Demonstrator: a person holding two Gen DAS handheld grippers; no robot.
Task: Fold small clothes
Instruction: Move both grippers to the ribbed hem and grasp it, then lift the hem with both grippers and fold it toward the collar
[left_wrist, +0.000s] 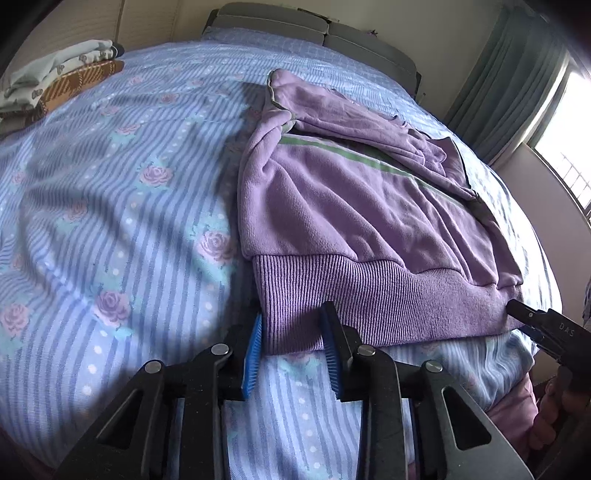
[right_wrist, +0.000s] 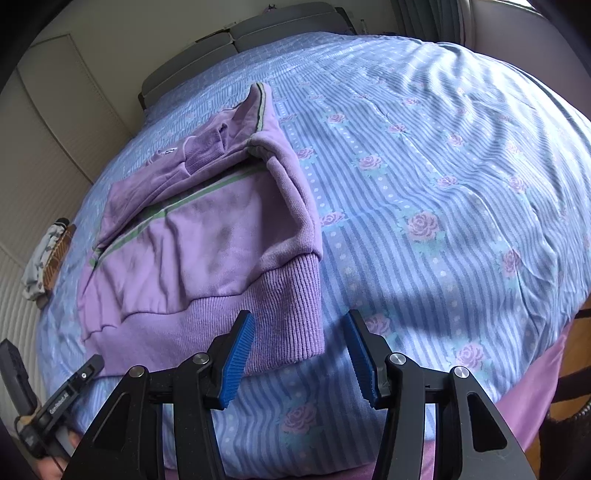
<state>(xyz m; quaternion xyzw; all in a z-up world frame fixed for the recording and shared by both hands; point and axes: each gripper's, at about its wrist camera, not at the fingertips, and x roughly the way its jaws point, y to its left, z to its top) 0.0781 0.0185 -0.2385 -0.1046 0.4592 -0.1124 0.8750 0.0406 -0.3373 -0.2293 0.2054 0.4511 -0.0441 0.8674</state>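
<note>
A purple sweater (left_wrist: 369, 206) lay on the bed (left_wrist: 110, 184), partly folded, its sleeves drawn in over the chest and its ribbed hem (left_wrist: 369, 295) along the near edge, facing both grippers. The hem ran left to right across the near side, while the body stretched away toward the headboard (left_wrist: 295, 22), so the sweater's long axis pointed from near to far. The left gripper (left_wrist: 291, 354) was open, its blue fingers (left_wrist: 253, 354) spread on either side of the hem's left corner; whether they touched the cloth could not be told for sure, though the ribbing sat between them. The right gripper (right_wrist: 299, 354) was also open, with the hem's right corner (right_wrist: 295, 332) lying just beside its left finger and only partly within the gap; the right finger stood over bare sheet. Both hands were thus about equally near the hem, one at each corner. Judging from this, the coming move likely turned on pinching both corners and carrying the hem away toward the collar (right_wrist: 258, 110), folding across the long axis; the right gripper seemed to need a small shift leftward to get the corner properly between its fingers. A stack of folded clothes (left_wrist: 55, 81) sat at the far left of the bed, well apart.
</note>
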